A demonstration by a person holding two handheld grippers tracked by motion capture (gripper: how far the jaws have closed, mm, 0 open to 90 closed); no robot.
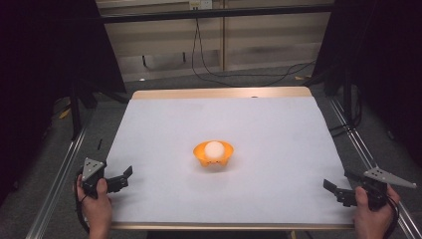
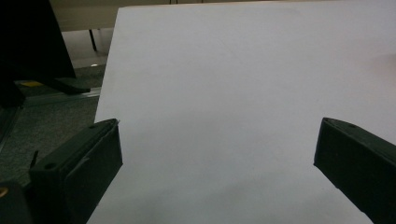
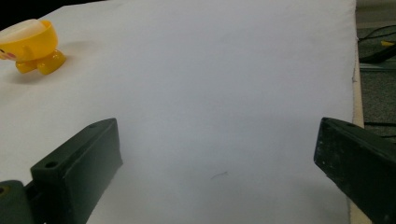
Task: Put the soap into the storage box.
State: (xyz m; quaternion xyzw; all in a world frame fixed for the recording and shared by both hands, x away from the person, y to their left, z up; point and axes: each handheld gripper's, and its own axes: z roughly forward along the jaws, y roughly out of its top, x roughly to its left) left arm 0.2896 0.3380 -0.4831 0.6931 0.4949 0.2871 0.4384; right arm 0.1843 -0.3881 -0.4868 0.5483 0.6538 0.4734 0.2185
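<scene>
Two risks stand out, and both hang on the largest thing here, the white table (image 1: 278, 149), whose smooth sheet offers nothing to stop a light object from sliding. The orange cup (image 1: 213, 155) sits near the middle of that sheet, well apart from both grippers, and in the right gripper view it stands on small rounded feet (they look like little legs), so a push from one side alone would probably skate it away or tip it. The white ball (image 1: 214, 149) resting in the cup rises above the rim, and my guess is that any knock to the cup could roll the ball out and off across the table. A gripper coming in too low might also drag on the sheet. As for pose, the left gripper (image 1: 126, 177) rests at the near left corner of the table, held in a hand (image 1: 95, 206) with the forearm entering from below, its jaws spread wide over bare sheet and pointing toward the table's middle. The right gripper (image 1: 332, 188) lies low at the near right corner, gripped the same way, jaws likewise wide apart and empty, angled inward so the cup shows far off at its upper left.
</scene>
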